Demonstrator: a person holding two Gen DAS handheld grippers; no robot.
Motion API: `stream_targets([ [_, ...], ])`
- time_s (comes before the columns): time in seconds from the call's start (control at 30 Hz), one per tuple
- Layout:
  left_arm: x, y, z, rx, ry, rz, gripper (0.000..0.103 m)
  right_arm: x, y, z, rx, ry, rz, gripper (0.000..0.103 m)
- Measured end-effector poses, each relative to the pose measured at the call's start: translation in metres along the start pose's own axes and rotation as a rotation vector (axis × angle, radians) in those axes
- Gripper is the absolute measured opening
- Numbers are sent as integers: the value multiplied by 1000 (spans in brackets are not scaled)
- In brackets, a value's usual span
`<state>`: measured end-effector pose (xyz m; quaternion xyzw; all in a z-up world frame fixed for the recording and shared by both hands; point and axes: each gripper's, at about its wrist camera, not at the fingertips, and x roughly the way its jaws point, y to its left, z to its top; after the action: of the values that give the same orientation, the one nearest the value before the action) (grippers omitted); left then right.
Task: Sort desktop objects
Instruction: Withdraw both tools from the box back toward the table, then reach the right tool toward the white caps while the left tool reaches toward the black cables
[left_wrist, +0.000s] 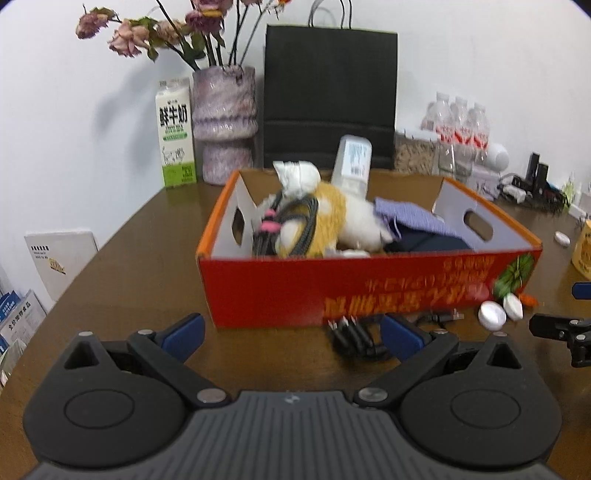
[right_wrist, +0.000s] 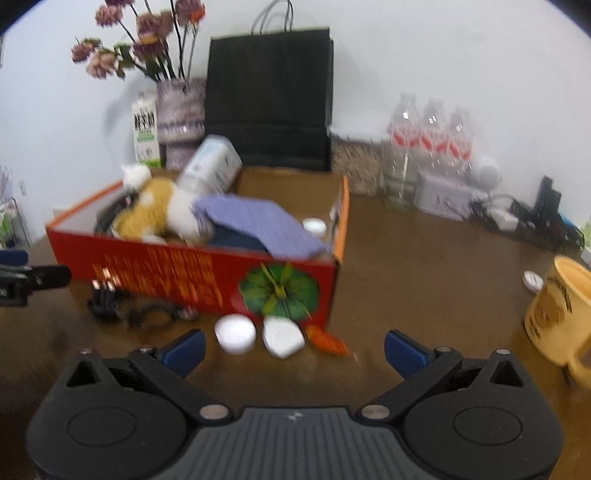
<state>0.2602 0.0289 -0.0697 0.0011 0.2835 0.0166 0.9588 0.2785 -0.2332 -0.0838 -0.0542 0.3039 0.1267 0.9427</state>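
Observation:
A red cardboard box (left_wrist: 369, 288) stands on the brown table; it also shows in the right wrist view (right_wrist: 177, 275). It holds a plush toy (left_wrist: 332, 221), coiled black cables (left_wrist: 291, 229), a purple cloth (right_wrist: 255, 225), a white bottle (left_wrist: 352, 162) and a white lid (right_wrist: 314, 225). In front of the box lie a black multi-plug cable (left_wrist: 351, 332) (right_wrist: 122, 302), two white caps (right_wrist: 235, 334) (right_wrist: 282, 336) and an orange piece (right_wrist: 327, 339). My left gripper (left_wrist: 291, 334) is open and empty, just left of the cable. My right gripper (right_wrist: 294, 349) is open and empty, close before the caps.
A yellow mug (right_wrist: 557, 317) stands at the right, with a small white cap (right_wrist: 532, 281) behind it. A black paper bag (left_wrist: 328, 96), flower vase (left_wrist: 225, 125), milk carton (left_wrist: 176, 136), water bottles (right_wrist: 430, 136) and chargers (right_wrist: 509, 218) line the back wall.

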Motion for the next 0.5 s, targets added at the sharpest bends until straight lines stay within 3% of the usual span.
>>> stream_targets([
  [0.5,14,-14,-7,24,54,-32,103,16,-16,-13,31,48,-23,103],
])
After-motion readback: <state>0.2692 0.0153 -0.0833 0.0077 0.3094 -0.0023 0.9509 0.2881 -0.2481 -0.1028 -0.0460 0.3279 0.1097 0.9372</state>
